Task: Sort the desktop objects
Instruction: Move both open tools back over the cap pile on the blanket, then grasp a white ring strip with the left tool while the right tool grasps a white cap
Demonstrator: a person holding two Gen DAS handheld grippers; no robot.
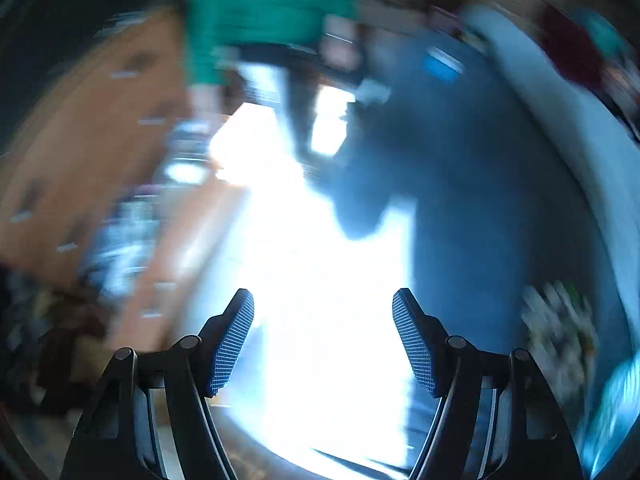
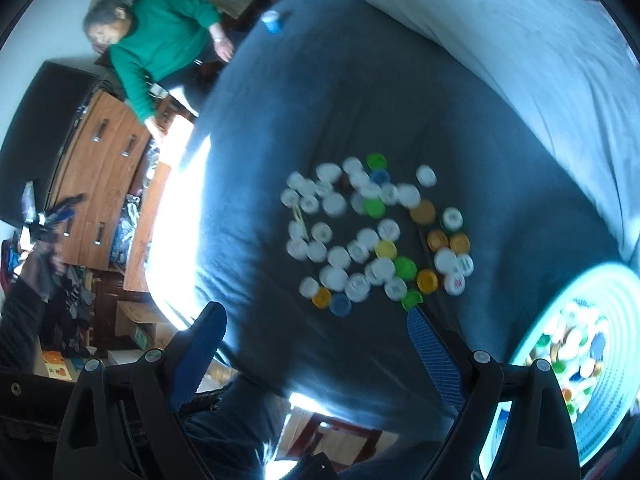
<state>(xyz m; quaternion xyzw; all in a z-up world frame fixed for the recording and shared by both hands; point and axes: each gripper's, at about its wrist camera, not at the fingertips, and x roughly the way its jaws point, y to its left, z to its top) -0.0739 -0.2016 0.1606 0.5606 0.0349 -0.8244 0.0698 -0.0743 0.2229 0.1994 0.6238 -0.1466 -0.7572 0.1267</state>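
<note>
Dozens of bottle caps [image 2: 368, 232] lie loose in a scatter on the dark blue bed cover [image 2: 320, 100], straight ahead of the right tool [image 2: 316, 356] and just past its fingertips. Mostly white, with a few green, yellow, orange and blue mixed in. Right tool jaws spread wide, nothing between them, pointing steeply down at the near edge of the pile. A green cap [image 2: 412, 299] and a blue cap [image 2: 341, 305] sit closest to the tips.

Round teal basket [image 2: 608, 360], already holding sorted caps, sits to the right of the right tool, close beside its right finger.

Left tool [image 1: 323, 340]: jaws also spread, empty. Its view is heavily motion-blurred, so only the blue cover and a bright glare patch read ahead of it; no caps can be made out there.

Step in hand, as I judge it: pick one cap from the near edge. To do it well, go for an isolated edge cap, not the crowded middle, so neighbours don't get pushed. Straddle the rim with both pads, come straight down, close gently since the soft cover gives. Then carry right to the basket.

A person in a green top [image 2: 160, 44] stands far ahead-left, beyond the bed, well apart from the caps.
</note>
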